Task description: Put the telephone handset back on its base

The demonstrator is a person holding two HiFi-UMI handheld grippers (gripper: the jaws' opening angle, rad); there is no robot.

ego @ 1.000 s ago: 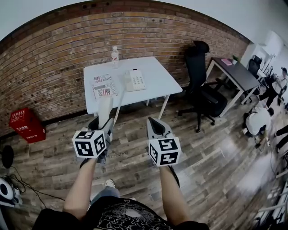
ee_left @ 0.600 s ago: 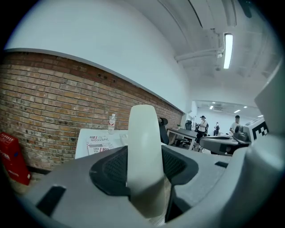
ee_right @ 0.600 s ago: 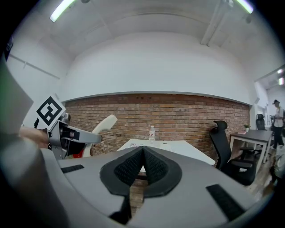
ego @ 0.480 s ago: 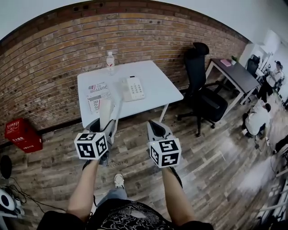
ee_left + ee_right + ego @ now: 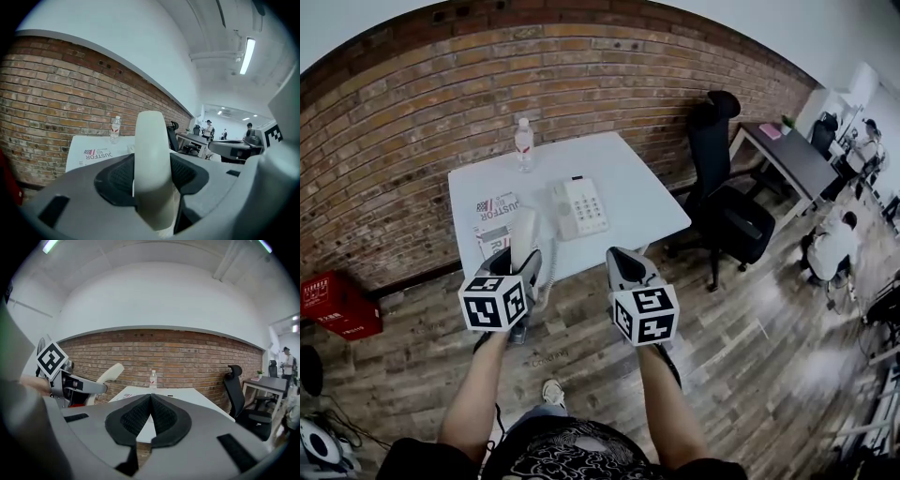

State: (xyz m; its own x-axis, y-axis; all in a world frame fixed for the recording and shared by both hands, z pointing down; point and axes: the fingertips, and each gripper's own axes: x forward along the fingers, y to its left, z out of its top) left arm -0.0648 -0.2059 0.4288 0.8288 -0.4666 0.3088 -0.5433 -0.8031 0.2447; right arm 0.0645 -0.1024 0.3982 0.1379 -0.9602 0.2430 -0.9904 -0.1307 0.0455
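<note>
Over the last 1 s the desk (image 5: 637,187) has drawn closer. It sits lower and larger in the head view, and its near edge now reaches the left gripper (image 5: 528,261). The handset (image 5: 523,236) now overlaps the desktop instead of the floor. The telephone base (image 5: 579,207) has come nearer to the handset. The red crate (image 5: 326,302) has slid toward the left edge, and the bottle (image 5: 524,143) has shifted left.

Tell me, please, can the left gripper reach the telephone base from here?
Probably not yet: the left gripper, holding the handset, seems short of the telephone base, but the way looks free.
</note>
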